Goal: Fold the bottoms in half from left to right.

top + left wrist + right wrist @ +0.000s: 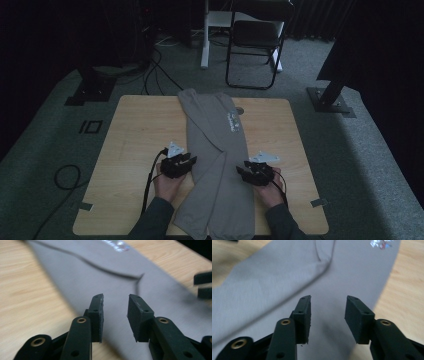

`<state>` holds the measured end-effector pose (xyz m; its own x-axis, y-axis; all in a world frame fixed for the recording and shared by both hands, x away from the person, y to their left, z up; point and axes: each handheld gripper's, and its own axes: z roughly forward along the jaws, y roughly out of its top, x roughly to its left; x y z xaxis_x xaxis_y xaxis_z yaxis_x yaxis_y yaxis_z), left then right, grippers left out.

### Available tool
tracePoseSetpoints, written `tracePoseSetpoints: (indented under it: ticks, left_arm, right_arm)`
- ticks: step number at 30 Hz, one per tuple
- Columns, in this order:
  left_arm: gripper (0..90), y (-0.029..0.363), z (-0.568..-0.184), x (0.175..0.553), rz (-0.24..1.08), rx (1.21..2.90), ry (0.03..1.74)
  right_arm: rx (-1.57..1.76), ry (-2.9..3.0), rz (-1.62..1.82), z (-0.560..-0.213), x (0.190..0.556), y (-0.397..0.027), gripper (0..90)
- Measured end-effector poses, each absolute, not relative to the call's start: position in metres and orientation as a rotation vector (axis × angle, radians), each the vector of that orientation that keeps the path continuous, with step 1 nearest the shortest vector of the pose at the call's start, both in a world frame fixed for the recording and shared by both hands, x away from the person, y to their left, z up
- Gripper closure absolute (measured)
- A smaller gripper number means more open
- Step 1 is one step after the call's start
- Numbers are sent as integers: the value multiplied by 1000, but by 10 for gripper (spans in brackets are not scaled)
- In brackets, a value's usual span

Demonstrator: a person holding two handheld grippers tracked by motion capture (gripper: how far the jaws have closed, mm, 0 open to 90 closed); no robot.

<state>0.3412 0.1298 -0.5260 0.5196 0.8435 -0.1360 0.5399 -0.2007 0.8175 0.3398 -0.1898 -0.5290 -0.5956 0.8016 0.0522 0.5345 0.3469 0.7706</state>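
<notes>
Grey trousers (pixel 215 145) lie lengthwise down the middle of the wooden table (pixel 140 130), waist at the far end and legs hanging over the near edge. A small printed logo (pixel 232 121) sits near the waist. My left gripper (pixel 191 162) is at the trousers' left edge, about halfway down, and is open. In the left gripper view its jaws (pixel 115 297) hover over the grey cloth (pixel 100 272) with nothing between the pads. My right gripper (pixel 241 172) is at the right edge, also open, with its jaws (pixel 328 298) empty above the fabric (pixel 287 272).
Bare wood flanks the trousers on both sides. A black folding chair (pixel 255 40) stands beyond the far edge. Stand bases sit on the carpet at far left (pixel 92 90) and far right (pixel 332 102). A cable (pixel 67 177) loops on the floor at left.
</notes>
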Motion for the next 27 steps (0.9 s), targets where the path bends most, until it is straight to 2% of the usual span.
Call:
tracePoseSetpoints:
  ticks: [5,17,18,21,22,27]
  left_arm:
    - [641,155,-539,335,498,1842,1230]
    - [615,172,-554,334,562,1784,1329]
    - [614,171,-554,334,563,1791,1328]
    - [610,168,-554,334,568,1822,1314]
    - [607,167,-554,334,570,1828,1311]
    - [606,167,-554,335,561,1845,1310]
  right_arm:
    - [1220,2278,1112,-527,367,-169,632]
    - [1276,2304,1036,-537,416,-130,624]
    - [1278,2312,1023,-538,418,-128,636]
    - [1302,2363,1008,-543,423,-127,834]
    - [1309,2372,1014,-542,422,-128,874]
    - [1274,2302,1200,-506,404,-140,885]
